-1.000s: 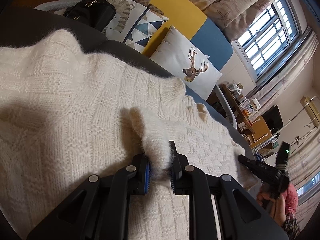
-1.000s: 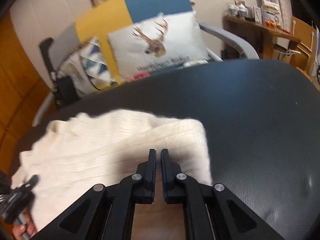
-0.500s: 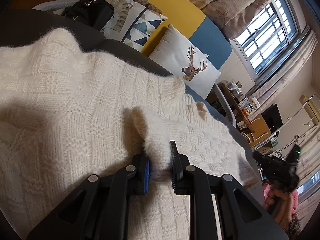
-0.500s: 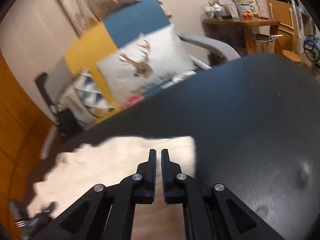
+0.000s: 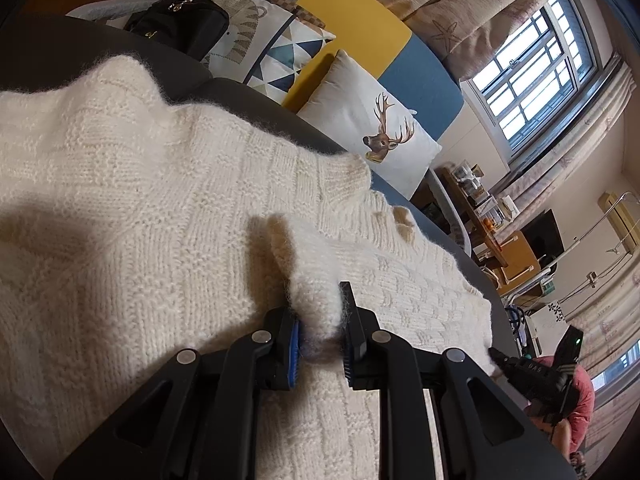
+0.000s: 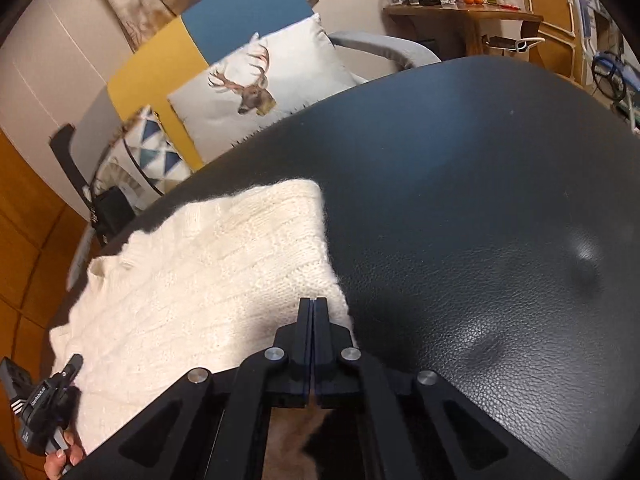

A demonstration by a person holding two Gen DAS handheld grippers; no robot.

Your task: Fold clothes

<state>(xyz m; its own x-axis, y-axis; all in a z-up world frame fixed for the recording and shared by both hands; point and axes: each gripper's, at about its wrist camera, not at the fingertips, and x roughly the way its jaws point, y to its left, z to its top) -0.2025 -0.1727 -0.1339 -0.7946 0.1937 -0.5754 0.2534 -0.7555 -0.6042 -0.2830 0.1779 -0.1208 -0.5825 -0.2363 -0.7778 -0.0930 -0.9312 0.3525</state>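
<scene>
A cream knitted sweater (image 5: 140, 200) lies spread on the black leather table (image 6: 480, 200). My left gripper (image 5: 320, 320) is shut on a raised, fluffy fold of the sweater, which bulges between the pads. My right gripper (image 6: 314, 302) hangs over the sweater's (image 6: 220, 272) near right corner; its jaws are closing, they look pressed together, and nothing shows between them. The left wrist view shows the right gripper (image 5: 494, 354) with its tips at the sweater's far corner, held by a hand. The right wrist view shows the left gripper (image 6: 74, 360) at the sweater's left edge.
Behind the table stands a grey, yellow and blue sofa (image 5: 360, 20) with a deer cushion (image 6: 260, 84), a triangle-patterned cushion (image 5: 288, 52) and a black bag (image 5: 180, 28). A cluttered wooden side table (image 6: 460, 12) stands at the right. The dark tabletop runs bare to the sweater's right.
The right gripper has swung sideways and rolled, ending over the sweater's near right corner. The left gripper has kept its hold on the fold and not moved.
</scene>
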